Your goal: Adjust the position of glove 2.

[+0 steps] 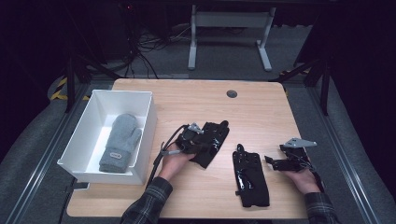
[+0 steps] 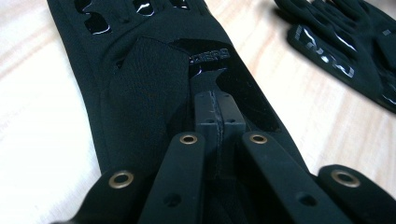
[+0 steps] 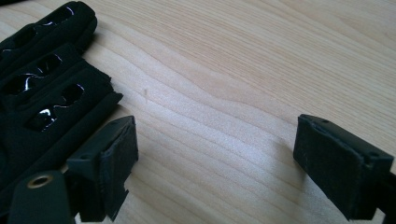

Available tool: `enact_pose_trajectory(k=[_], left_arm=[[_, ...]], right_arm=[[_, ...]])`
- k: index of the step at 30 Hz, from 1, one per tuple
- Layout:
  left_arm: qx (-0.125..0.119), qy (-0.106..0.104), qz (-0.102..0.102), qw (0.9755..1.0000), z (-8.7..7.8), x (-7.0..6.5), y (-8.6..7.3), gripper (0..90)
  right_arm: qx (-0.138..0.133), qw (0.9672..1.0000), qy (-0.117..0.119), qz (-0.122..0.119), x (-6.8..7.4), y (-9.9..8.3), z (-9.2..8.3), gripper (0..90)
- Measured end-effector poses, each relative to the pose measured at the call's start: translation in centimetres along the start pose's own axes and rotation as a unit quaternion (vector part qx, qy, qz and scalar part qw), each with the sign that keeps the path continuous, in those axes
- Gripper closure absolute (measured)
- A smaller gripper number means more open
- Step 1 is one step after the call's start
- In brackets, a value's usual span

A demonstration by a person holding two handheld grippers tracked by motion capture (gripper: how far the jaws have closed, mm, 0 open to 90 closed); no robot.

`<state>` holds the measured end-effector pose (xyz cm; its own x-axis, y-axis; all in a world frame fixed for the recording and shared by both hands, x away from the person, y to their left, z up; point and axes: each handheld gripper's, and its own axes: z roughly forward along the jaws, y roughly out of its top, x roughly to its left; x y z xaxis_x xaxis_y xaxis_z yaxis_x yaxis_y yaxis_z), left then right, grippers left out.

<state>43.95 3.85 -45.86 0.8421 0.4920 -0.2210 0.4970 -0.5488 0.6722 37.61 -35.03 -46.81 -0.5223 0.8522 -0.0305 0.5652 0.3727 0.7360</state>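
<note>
High view: grey mitten (image 1: 120,142) already placed in white bin (image 1: 145,135). Left gripper (image 2: 215,114) clamped on black glove (image 2: 140,84); second glove (image 1: 251,176) untouched, right gripper (image 3: 212,163) spread apart.

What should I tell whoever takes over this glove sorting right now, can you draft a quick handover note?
Left gripper: jaws shut on the cuff end of one black glove with glossy patches, near the table's middle.
Right gripper: jaws open, empty, resting over the light wooden table beside the second black glove, which lies flat.
White rectangular plastic bin at the table's left holds a grey knitted mitten.
Done: mitten is in the bin, first black glove is gripped.
Left, probably: carry the gripped glove to the bin, then pick up the second one.
</note>
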Motion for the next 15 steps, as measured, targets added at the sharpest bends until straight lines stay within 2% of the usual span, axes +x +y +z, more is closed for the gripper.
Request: enact_pose_trajectory(k=[15], left_arm=[[0.03, -0.018, 0.02, 0.9992, -2.0, -3.2, -2.8, 90.0]], right_arm=[[0.0, 1.0, 0.0, 0.0, 0.0, 0.0, 0.0, 14.3]])
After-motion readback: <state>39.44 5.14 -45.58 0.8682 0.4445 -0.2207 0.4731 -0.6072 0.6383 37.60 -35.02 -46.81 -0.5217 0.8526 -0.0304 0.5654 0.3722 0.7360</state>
